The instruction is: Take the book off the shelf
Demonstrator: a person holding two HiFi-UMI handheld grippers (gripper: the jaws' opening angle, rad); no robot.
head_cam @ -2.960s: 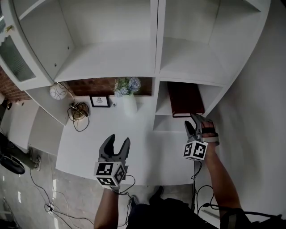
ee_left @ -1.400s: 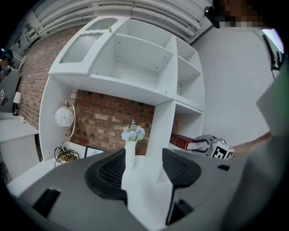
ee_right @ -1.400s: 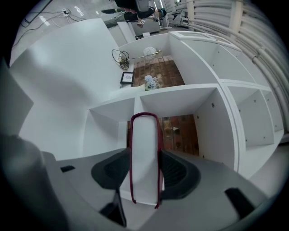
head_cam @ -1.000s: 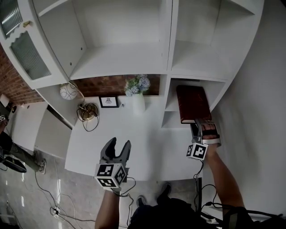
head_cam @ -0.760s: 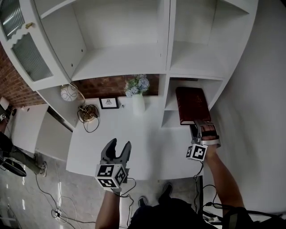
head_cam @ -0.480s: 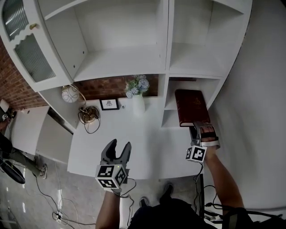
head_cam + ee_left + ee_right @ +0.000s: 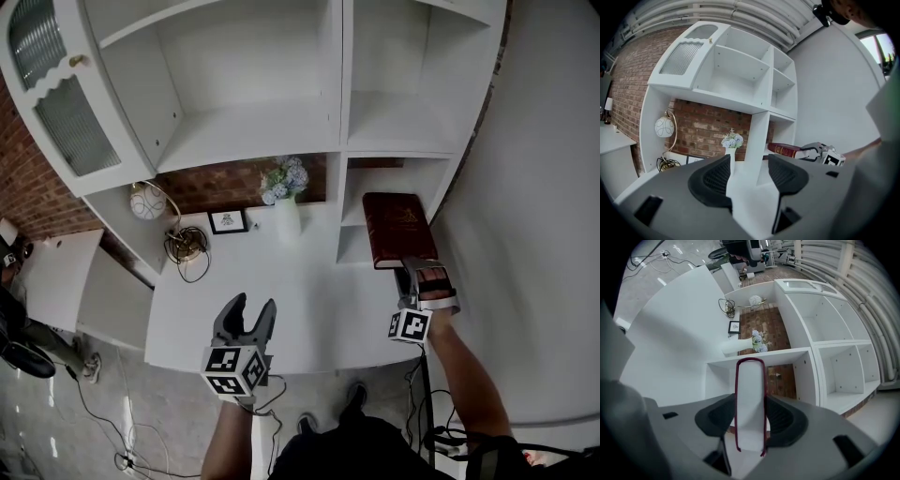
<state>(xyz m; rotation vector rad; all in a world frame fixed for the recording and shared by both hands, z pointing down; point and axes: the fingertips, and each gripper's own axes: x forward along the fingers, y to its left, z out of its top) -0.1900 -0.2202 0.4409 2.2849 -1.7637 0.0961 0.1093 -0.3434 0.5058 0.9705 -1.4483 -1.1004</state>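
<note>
Book (image 7: pixel 398 230): slid further out of shelf (image 7: pixel 349 246) than a sec before, far end still at its mouth
Right gripper (image 7: pixel 413 274): clamped on book's near end, long axis ran straight ahead
Left gripper (image 7: pixel 246 312): spread, empty, way off left

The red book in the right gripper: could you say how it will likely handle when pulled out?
Probably stiff: the book juts flat though the right gripper clamps only its near edge. Likely heavyish, given its thick page block, so it may sag in that end grip. Smooth covers could slip.
</note>
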